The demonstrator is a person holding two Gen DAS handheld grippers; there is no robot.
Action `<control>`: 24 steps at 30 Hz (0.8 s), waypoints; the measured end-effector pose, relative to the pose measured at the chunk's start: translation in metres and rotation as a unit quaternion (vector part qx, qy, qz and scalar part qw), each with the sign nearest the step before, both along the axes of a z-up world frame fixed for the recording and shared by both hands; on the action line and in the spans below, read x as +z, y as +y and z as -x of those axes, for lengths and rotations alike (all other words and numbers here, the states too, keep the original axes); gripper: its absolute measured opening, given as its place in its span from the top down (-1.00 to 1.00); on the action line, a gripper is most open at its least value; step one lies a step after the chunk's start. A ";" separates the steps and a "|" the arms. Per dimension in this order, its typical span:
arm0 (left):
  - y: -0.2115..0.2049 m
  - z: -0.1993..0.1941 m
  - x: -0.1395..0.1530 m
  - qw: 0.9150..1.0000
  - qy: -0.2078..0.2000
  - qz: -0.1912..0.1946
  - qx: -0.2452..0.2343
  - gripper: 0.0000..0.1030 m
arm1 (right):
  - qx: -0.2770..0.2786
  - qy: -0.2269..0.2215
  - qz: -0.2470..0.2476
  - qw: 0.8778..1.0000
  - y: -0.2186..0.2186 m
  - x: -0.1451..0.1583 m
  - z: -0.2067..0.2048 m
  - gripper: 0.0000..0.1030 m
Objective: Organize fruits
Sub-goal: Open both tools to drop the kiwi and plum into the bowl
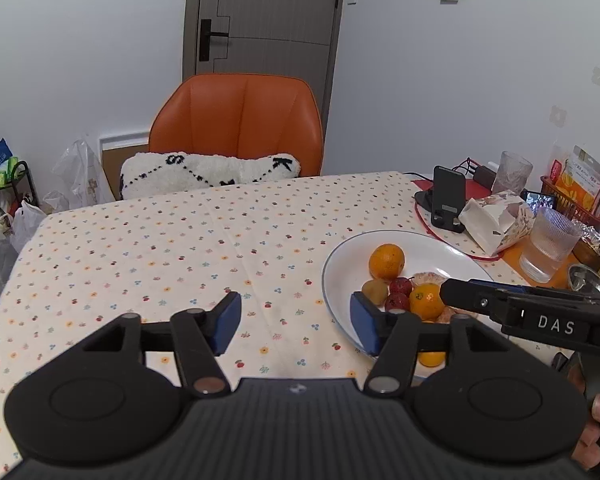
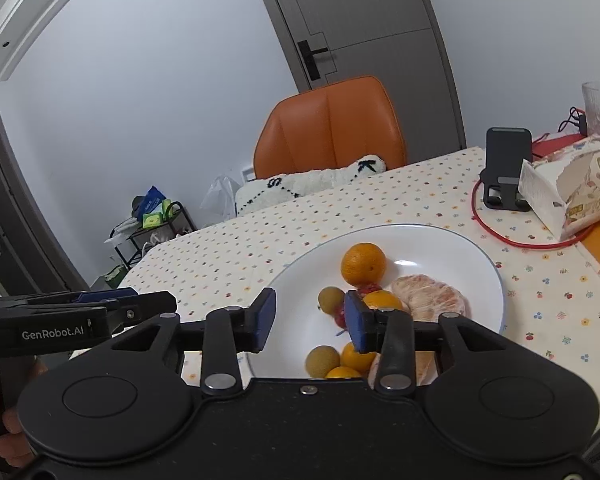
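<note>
The bench [image 1: 140,248], under a dotted cloth, carries a white plate [image 1: 428,244], a phone stand [image 1: 446,204], a tissue pack [image 1: 496,220] and a glass [image 1: 550,246].

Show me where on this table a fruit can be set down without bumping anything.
Free: the tablecloth left of the white plate, running back to the orange chair, and the plate's far half behind the top orange. Crowded: the plate's near side, piled with fruit, and the right edge around the phone stand, tissue box and glass.

white plate [image 2: 440,240], orange chair [image 1: 236,124], floral-dotted cream tablecloth [image 1: 160,256]
</note>
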State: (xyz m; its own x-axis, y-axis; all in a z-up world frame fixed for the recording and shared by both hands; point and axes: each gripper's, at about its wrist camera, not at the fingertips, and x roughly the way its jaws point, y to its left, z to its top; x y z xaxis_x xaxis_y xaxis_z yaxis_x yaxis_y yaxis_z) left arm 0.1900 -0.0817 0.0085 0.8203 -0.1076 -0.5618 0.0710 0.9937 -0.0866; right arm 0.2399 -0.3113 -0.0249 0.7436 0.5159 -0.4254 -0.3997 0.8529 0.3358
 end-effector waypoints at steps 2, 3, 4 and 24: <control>0.002 0.006 0.003 1.000 -0.004 0.001 0.003 -0.30 | 0.004 -0.003 -0.001 1.000 0.002 0.004 0.004 0.12; 0.004 0.009 0.004 1.000 -0.007 0.001 0.004 -0.38 | 0.006 -0.005 0.001 1.000 0.003 0.006 0.006 0.05; 0.005 0.012 0.005 1.000 -0.009 0.000 0.005 -0.42 | 0.007 -0.007 0.002 1.000 0.004 0.008 0.009 0.02; 0.032 0.074 0.036 0.998 -0.027 -0.008 0.064 -0.88 | 0.028 -0.027 0.019 0.999 0.032 0.037 0.059 -1.00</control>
